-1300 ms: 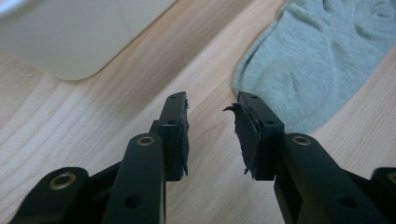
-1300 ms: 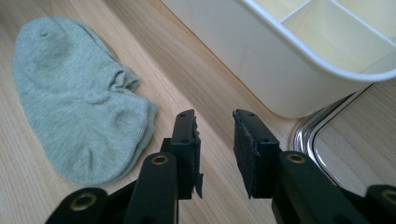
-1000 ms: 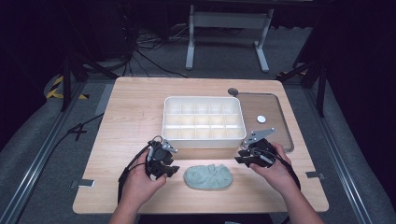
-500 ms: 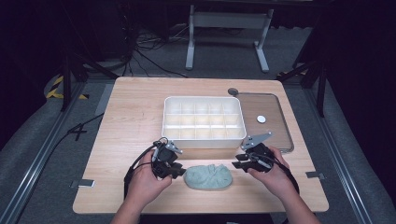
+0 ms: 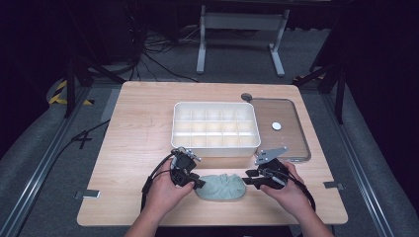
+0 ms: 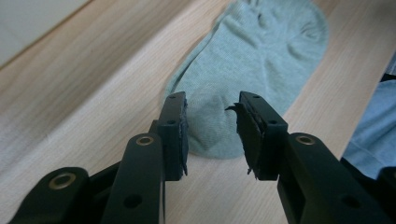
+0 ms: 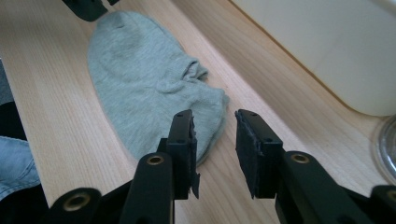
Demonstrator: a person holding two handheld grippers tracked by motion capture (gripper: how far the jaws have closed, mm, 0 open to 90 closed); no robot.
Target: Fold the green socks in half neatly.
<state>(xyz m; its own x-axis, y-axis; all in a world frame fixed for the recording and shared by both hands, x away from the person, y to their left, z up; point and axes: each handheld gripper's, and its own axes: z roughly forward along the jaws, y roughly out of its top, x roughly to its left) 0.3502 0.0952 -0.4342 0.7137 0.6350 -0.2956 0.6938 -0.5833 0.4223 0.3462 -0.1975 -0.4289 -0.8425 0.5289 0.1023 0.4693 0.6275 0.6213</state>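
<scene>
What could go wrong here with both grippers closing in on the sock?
1. The left gripper stands open over one end of the flat sock; closing low, its jaws may scrape the table and miss the fabric.
2. The right gripper sits at the sock's edge, so it may catch only one thin layer.
3. The compartment box is close behind; a lift could bump it.

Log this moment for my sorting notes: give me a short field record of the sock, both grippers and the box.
item: pale green sock, lying flat on the table, near its front edge
left gripper: jaws open, at one end of the sock, which lies between them
right gripper: jaws open, at the other end, not gripping
box: white divided organiser behind the sock, compartments look empty
lid: clear lid flat on the table, to the right of the box
</scene>
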